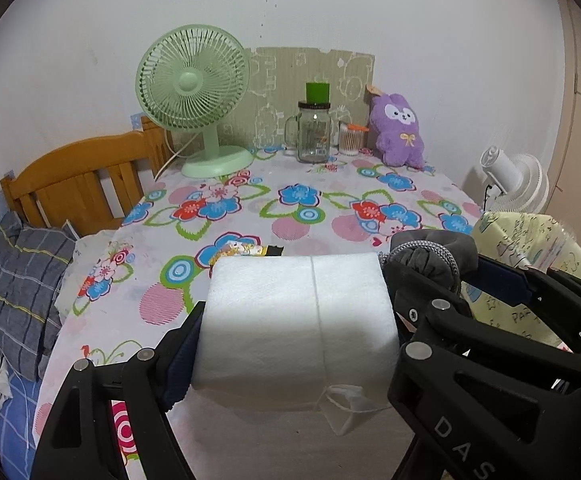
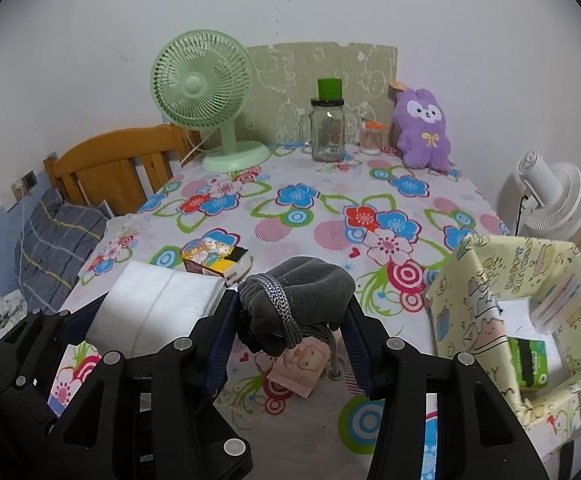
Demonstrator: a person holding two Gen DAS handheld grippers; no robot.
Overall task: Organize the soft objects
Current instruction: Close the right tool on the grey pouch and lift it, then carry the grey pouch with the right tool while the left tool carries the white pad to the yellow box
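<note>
Right wrist: floral tablecloth (image 2: 322, 236), green fan (image 2: 206, 92), wooden headboard (image 2: 110, 168).

A green fan (image 1: 192, 80) stands beside a glass jar (image 1: 313, 132).

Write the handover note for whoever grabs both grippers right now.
Left gripper: jaws shut on the white towel pack, held above the floral table.
Right gripper: jaws shut on the grey drawstring pouch, beside the pack.
Yellow storage bin stands at the right and holds a green box.
Done: both items gripped.
Left: put them away, probably in the bin; purple plush sits at the back, untouched.
</note>
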